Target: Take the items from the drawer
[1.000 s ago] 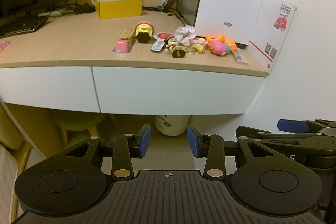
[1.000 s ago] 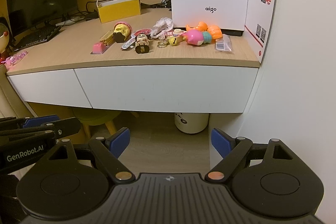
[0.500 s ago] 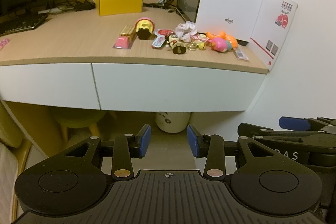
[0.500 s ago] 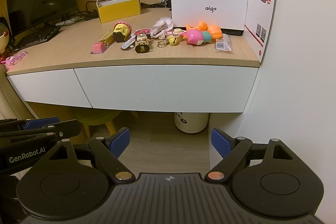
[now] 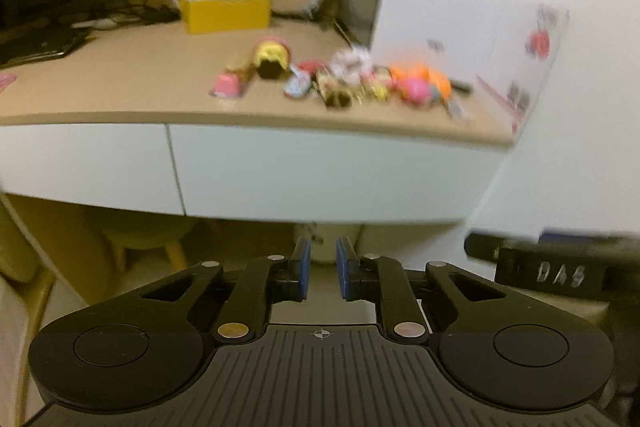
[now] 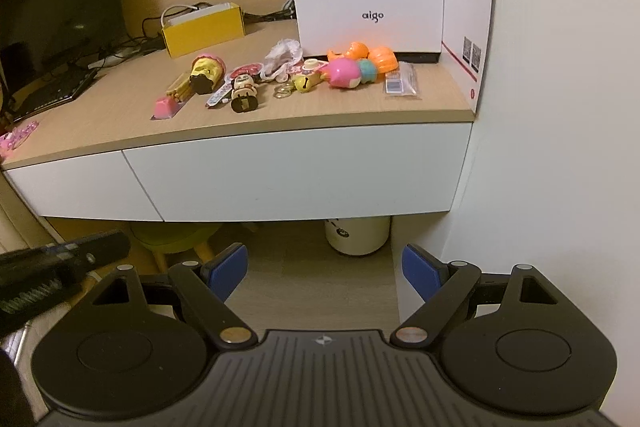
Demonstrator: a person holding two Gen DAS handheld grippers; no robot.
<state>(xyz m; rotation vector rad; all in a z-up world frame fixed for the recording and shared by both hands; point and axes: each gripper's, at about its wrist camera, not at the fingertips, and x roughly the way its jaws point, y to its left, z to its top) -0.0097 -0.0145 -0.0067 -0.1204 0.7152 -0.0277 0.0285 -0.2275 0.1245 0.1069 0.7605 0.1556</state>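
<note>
Below the desk edge, both grippers are hovering level and pointing forward at the white drawer front [image 6: 296, 175], which is sitting fully closed under the wooden desktop [image 6: 100, 115]. The left gripper [image 5: 322, 273] is holding its blue pads close together with only a narrow gap and nothing between them; its view is blurred. The right gripper [image 6: 324, 269] is keeping its pads spread wide, also empty. Neither is touching the drawer. On the desktop, small items are lying in a row: a pink eraser-like block [image 6: 164, 107], a figurine [image 6: 244, 95], a pink ball toy [image 6: 344, 74], orange shells [image 6: 380, 57] and a yellow box [image 6: 204, 29] further back.
</note>
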